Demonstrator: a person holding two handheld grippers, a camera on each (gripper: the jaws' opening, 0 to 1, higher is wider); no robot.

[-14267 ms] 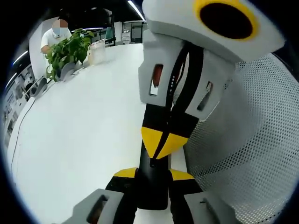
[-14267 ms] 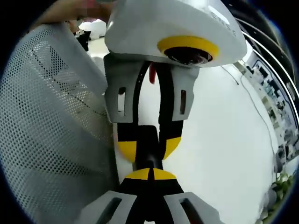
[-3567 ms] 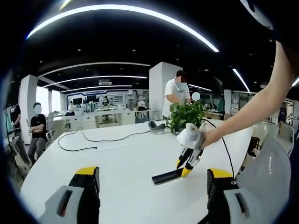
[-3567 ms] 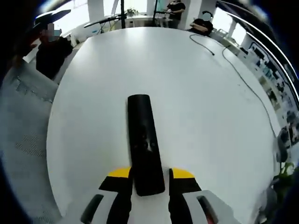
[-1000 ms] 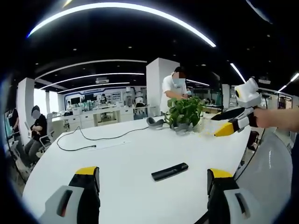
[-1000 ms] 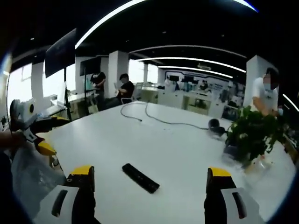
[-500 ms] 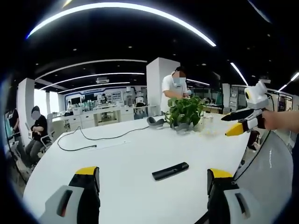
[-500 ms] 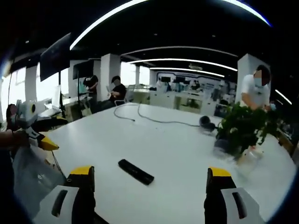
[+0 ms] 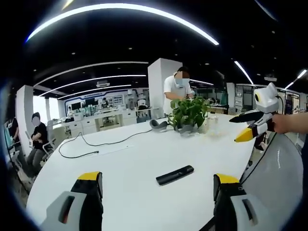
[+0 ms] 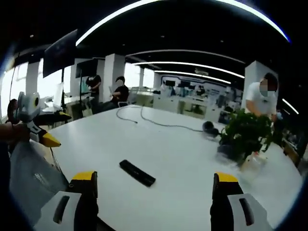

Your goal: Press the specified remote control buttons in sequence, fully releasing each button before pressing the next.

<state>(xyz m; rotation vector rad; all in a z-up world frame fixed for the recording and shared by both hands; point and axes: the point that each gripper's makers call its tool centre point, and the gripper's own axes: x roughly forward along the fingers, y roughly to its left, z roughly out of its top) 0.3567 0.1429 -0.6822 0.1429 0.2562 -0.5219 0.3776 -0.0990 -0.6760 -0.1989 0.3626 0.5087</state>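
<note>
Here both grippers are held up off the table (image 9: 144, 159), well apart from the remote (image 9: 174, 175). In the left gripper view the left gripper (image 9: 156, 185) has its two yellow-tipped jaws spread wide, one on each side of the remote as seen from behind, and nothing between them. The right gripper (image 9: 250, 131) shows past the table's far right edge, held in a hand (image 9: 284, 123), its yellow-tipped jaws pointing down toward the table edge; whether those jaws are parted cannot be told from this side.

In the right gripper view the right gripper (image 10: 151, 185) also has its jaws spread wide and holds nothing. The left gripper (image 10: 45, 137) appears off the table's left edge, gripped by a hand (image 10: 12, 132), over a white mesh chair back (image 10: 33, 180).

The remote (image 10: 137, 173) is a slim black bar lying flat on the white table top, alone, near the edge closest to the grippers. Its buttons are too small to make out.

Farther across the table from the remote: a potted plant (image 9: 188, 113), a clear jar (image 10: 252, 166) just beside the plant, a headset (image 9: 159, 125) and a black cable (image 9: 96, 144).
</note>
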